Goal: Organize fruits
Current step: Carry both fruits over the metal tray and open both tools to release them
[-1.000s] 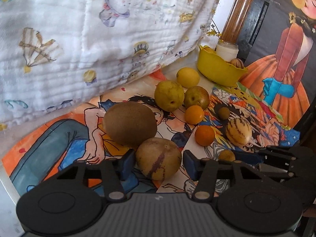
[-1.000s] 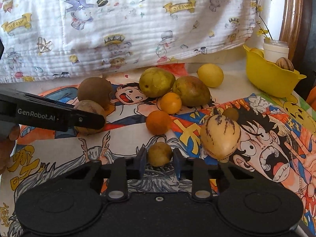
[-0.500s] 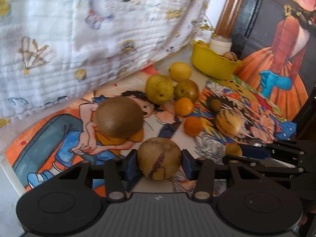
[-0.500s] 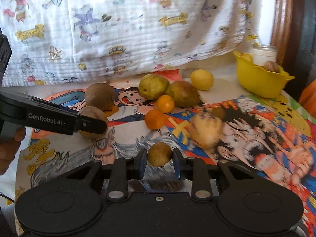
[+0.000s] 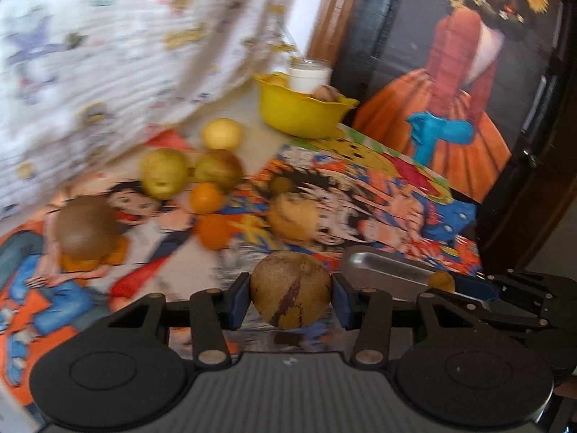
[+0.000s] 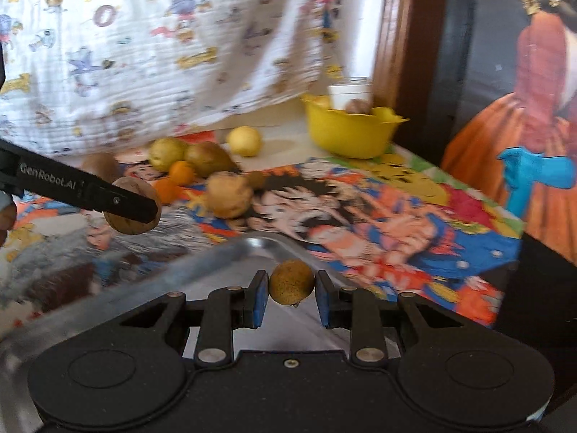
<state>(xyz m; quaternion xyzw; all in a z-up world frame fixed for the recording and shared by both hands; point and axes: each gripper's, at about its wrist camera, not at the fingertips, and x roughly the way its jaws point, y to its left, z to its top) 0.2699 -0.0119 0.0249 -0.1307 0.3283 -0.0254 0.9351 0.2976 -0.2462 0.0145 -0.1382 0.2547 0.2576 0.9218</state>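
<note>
The left hand-held gripper (image 5: 291, 301) is clamped on a large brown fruit with a dark streak (image 5: 290, 290); the right hand-held gripper (image 6: 291, 297) is closed on a small round brown fruit (image 6: 291, 287), which hangs over the near metal tray (image 6: 223, 252). To do this well, lower each fruit onto the tray floor before releasing, apart, so neither rolls. A second earlier both fruits sat low among the others on the cartoon-printed worktop (image 6: 360, 216); now both are lifted, moved right, the tray in view, the left jaws having just been closing on their fruit.

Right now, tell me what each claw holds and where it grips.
Left claw: brown streaked fruit, pinched at its sides. Right claw: small round fruit, likewise.
</note>
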